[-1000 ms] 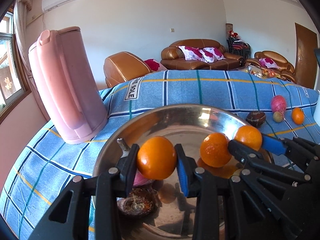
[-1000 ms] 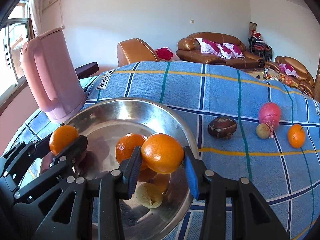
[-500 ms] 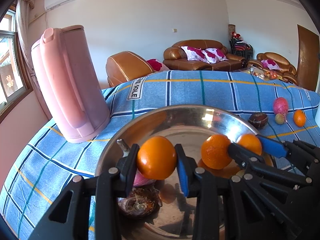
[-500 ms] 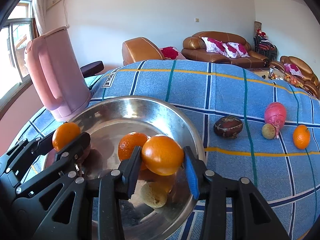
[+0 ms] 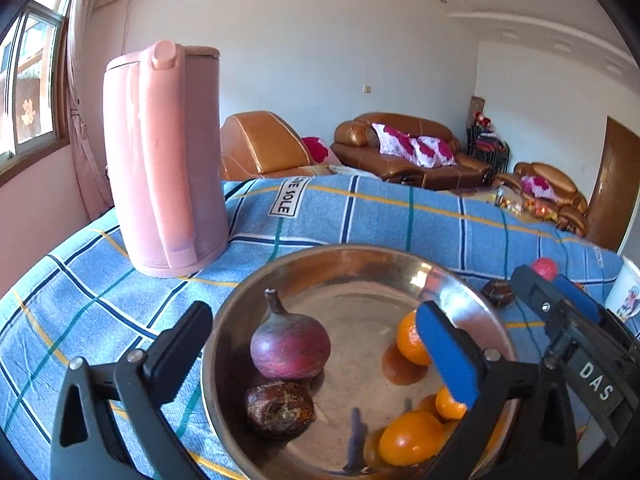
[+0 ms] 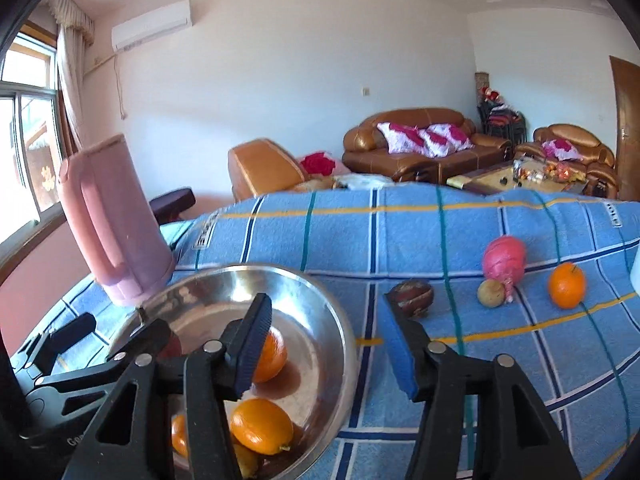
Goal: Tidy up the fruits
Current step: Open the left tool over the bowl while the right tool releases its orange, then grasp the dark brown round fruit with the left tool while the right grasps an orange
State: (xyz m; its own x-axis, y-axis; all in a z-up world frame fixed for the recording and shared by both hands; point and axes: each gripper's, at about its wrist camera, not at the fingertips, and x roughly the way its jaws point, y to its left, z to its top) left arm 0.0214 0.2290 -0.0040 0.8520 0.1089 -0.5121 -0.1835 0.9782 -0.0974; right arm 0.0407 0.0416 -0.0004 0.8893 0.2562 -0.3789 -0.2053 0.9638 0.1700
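Note:
A steel bowl [image 5: 360, 250] on the blue checked cloth holds a purple-red bulb-shaped fruit [image 5: 290, 348], a brown round fruit [image 5: 280, 408] and three oranges [image 5: 408, 438]. My left gripper [image 5: 316, 344] hovers over the bowl's near side, its jaws opening wide with nothing gripped. My right gripper [image 6: 326, 346] is at the bowl's right rim [image 6: 344, 344], jaws opening and empty, with two oranges [image 6: 262, 426] lying below it. On the cloth to the right lie a brown fruit [image 6: 412, 298], a pink fruit [image 6: 504, 258], a small yellowish fruit [image 6: 491, 292] and an orange [image 6: 566, 285].
A tall pink kettle [image 5: 164, 160] stands on the cloth just left of and behind the bowl. A white object [image 5: 624, 292] sits at the table's right edge. Brown leather sofas [image 6: 424, 148] fill the room beyond the table.
Both grippers have let go of their oranges, which now lie in the bowl. Both sets of jaws have spread apart, and both grippers have drawn back and up a little.

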